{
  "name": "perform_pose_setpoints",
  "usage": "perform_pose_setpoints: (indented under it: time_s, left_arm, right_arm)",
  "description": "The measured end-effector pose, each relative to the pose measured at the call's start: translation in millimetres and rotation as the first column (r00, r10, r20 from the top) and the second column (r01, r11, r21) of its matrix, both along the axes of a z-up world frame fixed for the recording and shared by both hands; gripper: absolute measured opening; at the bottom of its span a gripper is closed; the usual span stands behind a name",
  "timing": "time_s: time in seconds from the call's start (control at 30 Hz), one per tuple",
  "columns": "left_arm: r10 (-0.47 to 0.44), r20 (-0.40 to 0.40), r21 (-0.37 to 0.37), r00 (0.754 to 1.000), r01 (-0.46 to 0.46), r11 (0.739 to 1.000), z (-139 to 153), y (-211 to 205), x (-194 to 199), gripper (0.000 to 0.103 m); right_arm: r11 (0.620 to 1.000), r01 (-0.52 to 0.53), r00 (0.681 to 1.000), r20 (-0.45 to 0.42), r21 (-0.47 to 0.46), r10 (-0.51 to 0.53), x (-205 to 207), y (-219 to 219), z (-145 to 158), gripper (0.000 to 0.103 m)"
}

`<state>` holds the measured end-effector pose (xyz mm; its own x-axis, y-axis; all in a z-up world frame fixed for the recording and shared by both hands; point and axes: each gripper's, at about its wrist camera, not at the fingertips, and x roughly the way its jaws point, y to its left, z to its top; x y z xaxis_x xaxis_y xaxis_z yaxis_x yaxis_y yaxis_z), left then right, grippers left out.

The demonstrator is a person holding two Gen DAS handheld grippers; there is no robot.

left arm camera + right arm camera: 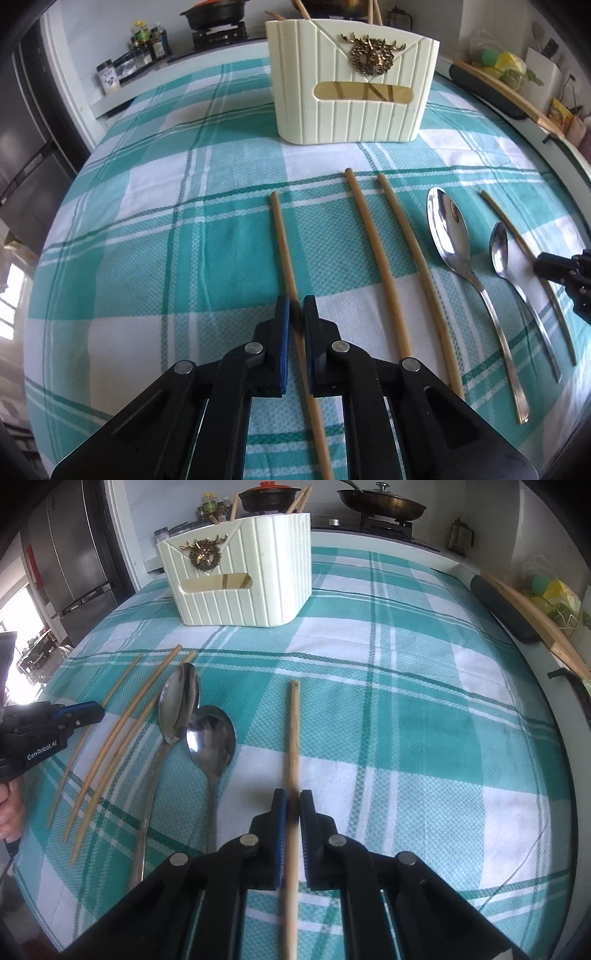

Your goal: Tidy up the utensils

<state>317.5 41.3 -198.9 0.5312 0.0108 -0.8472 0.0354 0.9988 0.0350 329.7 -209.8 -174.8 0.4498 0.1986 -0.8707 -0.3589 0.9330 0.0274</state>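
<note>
A cream utensil holder [351, 81] with a gold deer badge stands at the back of the checked cloth; it also shows in the right wrist view [240, 579] with chopsticks in it. My left gripper [295, 314] is shut on the leftmost chopstick [282, 240]. Two more chopsticks [373, 236] lie beside it, then a large spoon [448, 229] and a small spoon [499, 247]. My right gripper [292, 808] is shut on the rightmost chopstick [293, 731]; that chopstick shows in the left view [517, 236].
A teal and white checked cloth [406, 701] covers the table. A stove with pans [380, 502] and bottles stands behind. A dark tray with a wooden stick [517, 616] lies along the right edge. A fridge [74, 554] stands at the left.
</note>
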Motion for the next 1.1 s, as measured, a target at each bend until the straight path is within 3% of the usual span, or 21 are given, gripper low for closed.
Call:
perform_pose_setpoints:
  time_s: [0.23,0.37,0.43,0.47,0.5,0.67,0.77,0.97,1.03,1.07,1.1]
  left_arm:
    - [0.02,-0.032,-0.051,0.999,-0.022,0.998,2.8,28.3,-19.3,0.008]
    - [-0.007,-0.036,-0.077,0.999,0.005,0.997,7.3,38.4,-17.8,0.05]
    - [-0.034,-0.041,-0.092,0.999,0.03,0.995,10.0,42.6,-13.9,0.053]
    - [-0.049,-0.05,-0.099,0.998,0.043,0.994,11.0,44.0,-11.4,0.053]
    - [-0.064,-0.059,-0.107,0.996,0.057,0.993,11.7,45.3,-8.6,0.055]
    - [-0.102,-0.085,-0.078,0.991,0.095,0.992,11.7,44.3,10.2,0.061]
    - [-0.102,-0.112,-0.064,0.988,0.096,0.993,7.3,41.5,25.5,0.061]
    - [-0.102,-0.155,-0.038,0.983,0.097,0.995,2.1,33.8,56.5,0.03]
    - [-0.099,-0.164,-0.037,0.981,0.094,0.995,-0.4,31.5,62.1,0.013]
    - [-0.098,-0.154,-0.029,0.983,0.094,0.995,0.2,30.1,62.5,0.007]
    - [-0.097,-0.148,-0.023,0.984,0.094,0.995,0.6,28.9,62.3,0.005]
  right_arm:
    - [1.0,0.003,0.999,-0.046,0.018,-0.002,-10.2,-26.4,1.5,0.008]
    - [0.999,-0.001,0.996,-0.091,0.051,0.006,-2.4,-28.7,2.3,0.011]
    - [0.998,-0.021,0.994,-0.109,0.054,0.027,2.1,-25.2,3.6,0.024]
    - [0.998,-0.032,0.992,-0.117,0.049,0.038,4.6,-22.4,3.6,0.036]
    - [0.998,-0.043,0.991,-0.124,0.041,0.048,7.3,-19.5,3.5,0.04]
    - [0.997,-0.082,0.987,-0.141,0.0,0.081,25.1,-5.6,-0.2,0.04]
    - [0.995,-0.098,0.985,-0.142,-0.019,0.095,40.1,4.4,-1.0,0.04]
    - [0.994,-0.098,0.988,-0.127,-0.049,0.092,70.1,21.4,-3.6,0.04]
    - [0.992,-0.098,0.99,-0.109,-0.078,0.09,75.4,26.6,-3.8,0.03]
    - [0.992,-0.097,0.991,-0.099,-0.084,0.088,76.8,27.6,-3.2,0.015]
    - [0.993,-0.094,0.991,-0.102,-0.071,0.087,78.3,26.9,-3.3,0.007]
